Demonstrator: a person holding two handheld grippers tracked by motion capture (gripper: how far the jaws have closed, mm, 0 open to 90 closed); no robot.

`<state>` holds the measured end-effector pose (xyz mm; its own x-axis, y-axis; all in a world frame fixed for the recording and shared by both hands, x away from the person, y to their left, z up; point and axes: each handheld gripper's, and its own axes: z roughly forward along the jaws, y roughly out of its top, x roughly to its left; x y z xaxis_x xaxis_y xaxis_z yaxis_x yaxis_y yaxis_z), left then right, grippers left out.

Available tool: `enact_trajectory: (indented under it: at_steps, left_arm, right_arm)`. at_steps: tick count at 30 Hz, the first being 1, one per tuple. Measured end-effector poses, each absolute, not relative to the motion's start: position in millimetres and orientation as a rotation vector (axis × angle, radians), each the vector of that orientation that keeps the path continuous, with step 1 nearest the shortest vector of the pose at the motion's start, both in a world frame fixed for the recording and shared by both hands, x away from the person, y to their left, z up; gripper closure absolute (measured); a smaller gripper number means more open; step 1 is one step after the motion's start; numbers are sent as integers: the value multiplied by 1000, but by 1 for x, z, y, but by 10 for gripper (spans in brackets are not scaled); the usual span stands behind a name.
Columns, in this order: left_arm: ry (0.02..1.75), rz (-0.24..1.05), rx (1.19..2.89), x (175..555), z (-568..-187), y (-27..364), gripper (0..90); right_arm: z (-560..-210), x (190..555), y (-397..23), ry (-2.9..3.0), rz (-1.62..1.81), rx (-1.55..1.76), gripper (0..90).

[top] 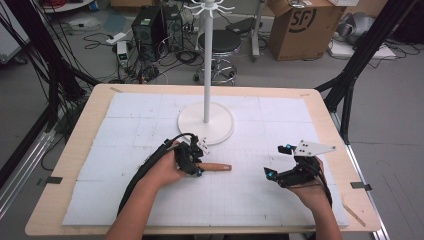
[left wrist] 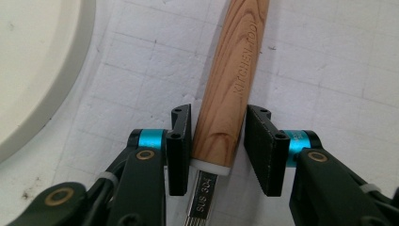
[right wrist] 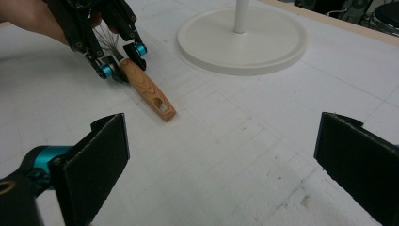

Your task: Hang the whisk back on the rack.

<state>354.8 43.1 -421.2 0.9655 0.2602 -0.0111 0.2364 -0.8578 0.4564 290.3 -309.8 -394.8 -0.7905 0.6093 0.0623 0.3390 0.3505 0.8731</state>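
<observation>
A whisk with a wooden handle (top: 217, 167) lies on the white mat, just in front of the white stand's round base (top: 220, 131). My left gripper (top: 199, 161) is down at the handle's metal end, one jaw on each side. In the left gripper view the handle (left wrist: 235, 70) runs up between the pads, which sit against it near the white collar. The right gripper view shows the same hold from the side, with the whisk wires (right wrist: 106, 40) under the left hand. My right gripper (top: 278, 161) rests on the mat to the right, open wide with nothing between its jaws.
The white stand has a tall pole (top: 206, 75) with hooks at its top. The white gridded mat (top: 125, 200) covers most of the wooden table (top: 75, 150). Behind the table are a stool (top: 219, 45), a cardboard box (top: 305, 27) and cables.
</observation>
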Motion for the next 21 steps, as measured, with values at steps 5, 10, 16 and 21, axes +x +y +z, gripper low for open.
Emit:
enact_trajectory:
  at_steps: [5,10,16,21]
  left_arm:
    - [347,46,2643,355,-421,45,662]
    - [352,35,2660,352,-419,46,707]
    - [360,65,2660,349,-415,47,711]
    - [366,46,2517,346,-397,59,713]
  right_arm:
    - [-395,290,-310,2342,1415,850,29]
    - [-396,290,-310,2343,1415,852,30]
    - [-395,290,-311,2341,1421,850,30]
    - [-395,290,-311,2341,1422,851,30]
